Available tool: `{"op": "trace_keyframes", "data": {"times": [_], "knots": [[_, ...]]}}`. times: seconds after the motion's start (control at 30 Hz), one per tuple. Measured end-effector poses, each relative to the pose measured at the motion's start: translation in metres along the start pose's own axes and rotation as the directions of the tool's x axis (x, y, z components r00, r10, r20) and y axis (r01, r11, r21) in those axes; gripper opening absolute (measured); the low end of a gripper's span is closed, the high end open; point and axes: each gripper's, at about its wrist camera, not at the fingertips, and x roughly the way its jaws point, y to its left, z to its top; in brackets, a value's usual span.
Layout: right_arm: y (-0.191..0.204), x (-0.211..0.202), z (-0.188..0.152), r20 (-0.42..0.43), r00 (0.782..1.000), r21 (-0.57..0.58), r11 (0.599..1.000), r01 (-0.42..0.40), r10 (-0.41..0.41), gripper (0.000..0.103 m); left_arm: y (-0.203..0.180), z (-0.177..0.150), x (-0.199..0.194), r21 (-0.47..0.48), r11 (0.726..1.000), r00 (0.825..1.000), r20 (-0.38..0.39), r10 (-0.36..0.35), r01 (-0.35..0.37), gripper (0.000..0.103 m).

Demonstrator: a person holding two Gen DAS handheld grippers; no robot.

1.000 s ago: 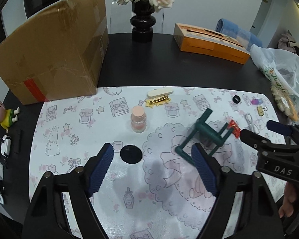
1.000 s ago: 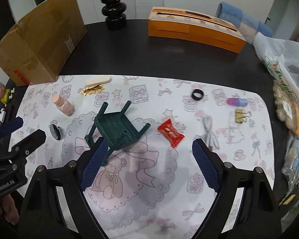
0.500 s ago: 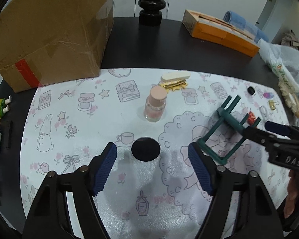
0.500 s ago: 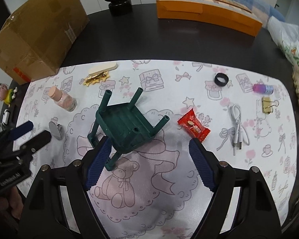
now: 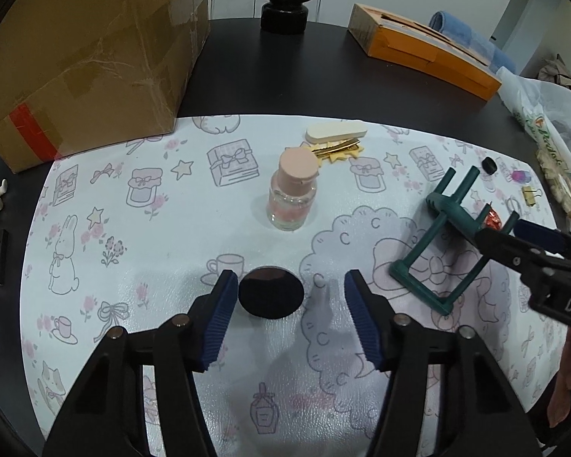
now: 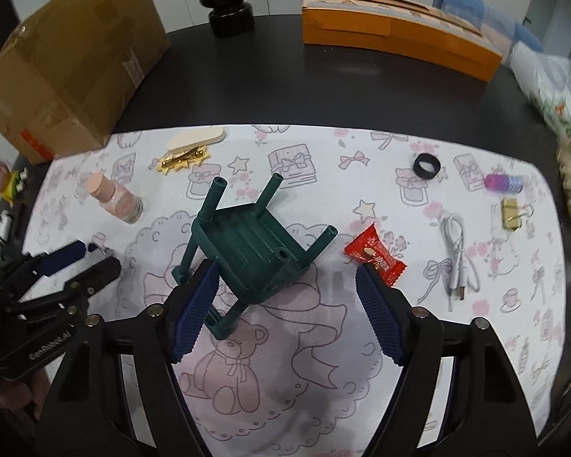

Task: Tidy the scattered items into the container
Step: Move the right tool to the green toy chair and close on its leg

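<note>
The left claw hangs low over the mat, its pads apart on either side of the black disc. The near pad is just beside the disc's edge and the far one well clear, which reads as lining up for a pinch on a thin, flat thing that will be hard to lift. The right claw is also spread wide and holds nothing. It straddles the near corner of the green stool, which lies tipped over with four legs in the air; a leg or the seat edge looks like the easiest place to grip.

No item is in a container yet. The cardboard box at the counter's far left is probably the target, though its opening is not shown.

On the mat I count:
- one bottle
- one disc
- one stool
- one red candy
- one white cable
- one black ring
- one binder clip
- one gold hair clip
- one pale file
- one small purple item
</note>
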Motion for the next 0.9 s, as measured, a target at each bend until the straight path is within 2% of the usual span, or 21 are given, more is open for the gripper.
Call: {"op": "trace_keyframes", "data": {"times": [0.03,0.1,0.17,0.23,0.27,0.47,0.7,0.77,0.9], "knots": [[-0.003,0.001,0.001,-0.002,1.0,0.016,1.0,-0.015,0.015,0.071,0.0,0.0,0.001,0.0,1.0,1.0,-0.001,0.0,0.0,0.047],[-0.005,0.0,0.001,0.004,0.999,0.032,0.999,-0.036,0.036,0.062,0.0,0.0,0.002,0.0,1.0,1.0,-0.006,-0.001,0.001,0.043],[-0.004,-0.002,0.002,0.016,0.999,0.023,0.999,-0.046,0.046,0.045,-0.001,-0.001,0.003,0.0,1.0,1.0,-0.011,-0.003,0.003,0.04],[0.0,-0.003,0.002,0.025,0.999,0.005,0.999,-0.049,0.049,0.035,-0.002,-0.001,0.003,0.004,1.0,1.0,-0.011,-0.006,0.006,0.032],[0.002,-0.003,0.002,0.029,0.998,-0.002,0.999,-0.05,0.05,0.031,-0.003,-0.002,0.003,0.005,1.0,1.0,-0.012,-0.008,0.008,0.031],[0.001,-0.005,0.0,0.058,0.995,-0.001,0.997,-0.08,0.08,0.026,-0.007,-0.004,0.005,0.02,1.0,1.0,-0.019,-0.013,0.013,0.02],[0.002,-0.013,0.002,0.092,0.989,-0.014,0.993,-0.116,0.117,0.018,-0.008,-0.003,0.002,0.021,0.999,1.0,-0.011,-0.025,0.025,0.015],[0.003,-0.017,0.003,0.105,0.988,-0.019,0.993,-0.115,0.116,0.008,-0.008,-0.003,0.001,0.019,0.999,1.0,-0.009,-0.027,0.027,0.014],[0.006,-0.018,0.004,0.106,0.987,-0.036,0.992,-0.121,0.124,0.007,-0.008,-0.003,-0.001,0.015,1.0,1.0,-0.003,-0.024,0.024,0.012]]}}
